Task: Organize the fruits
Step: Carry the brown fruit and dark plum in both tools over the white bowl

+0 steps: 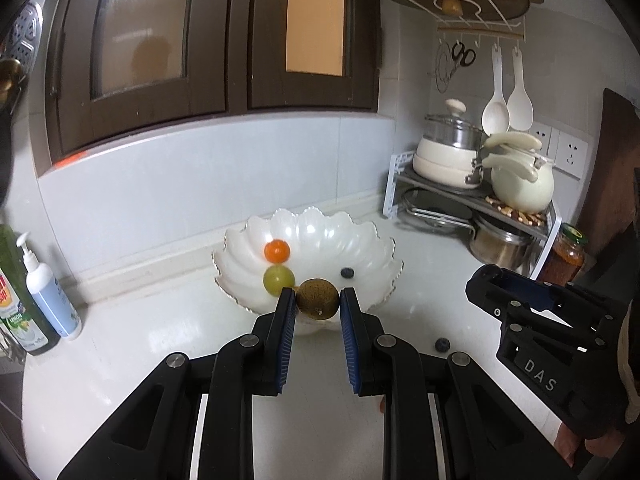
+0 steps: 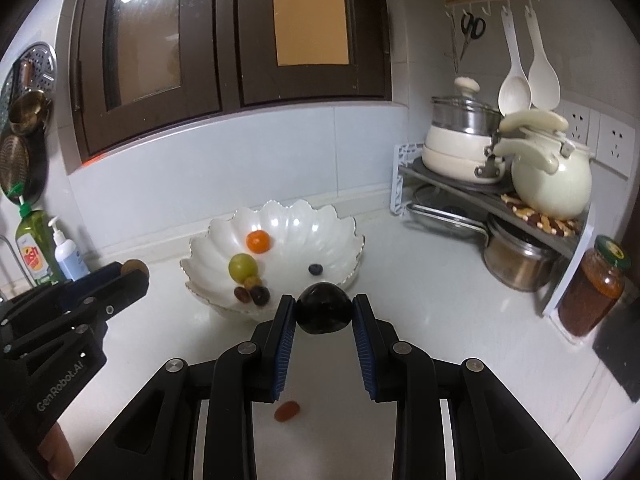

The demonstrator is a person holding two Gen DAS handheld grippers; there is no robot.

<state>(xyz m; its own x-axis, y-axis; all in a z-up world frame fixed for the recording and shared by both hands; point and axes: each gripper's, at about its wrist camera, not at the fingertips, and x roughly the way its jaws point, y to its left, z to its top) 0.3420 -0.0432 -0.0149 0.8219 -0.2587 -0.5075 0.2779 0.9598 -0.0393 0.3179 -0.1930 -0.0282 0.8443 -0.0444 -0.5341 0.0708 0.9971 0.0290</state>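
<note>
In the left wrist view, a round brown fruit (image 1: 317, 299) is pinched at the very tips of the left gripper (image 1: 318, 300) at frame centre, over the near rim of the scalloped white bowl (image 1: 384, 248); so shallow a hold could let it roll out short of the bowl, where an orange fruit (image 1: 277, 251), a green grape (image 1: 278, 279) and a blueberry (image 1: 347, 273) are held. In the right wrist view, a dark plum (image 2: 324, 308) is clamped likewise by the right gripper (image 2: 324, 310) just below the bowl's rim, and could be dropped onto the counter, where a small red fruit (image 2: 286, 410) is left at lower centre.

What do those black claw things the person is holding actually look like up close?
Each hand-held gripper, left and right, is matte black plastic with jointed link arms on silver round pins. Its two flat fingers carry ribbed blue pads on their inner faces. White lettering marks the bodies: "DAS" on the right one, "GenRobot.AI" on the left. No cables show.
</note>
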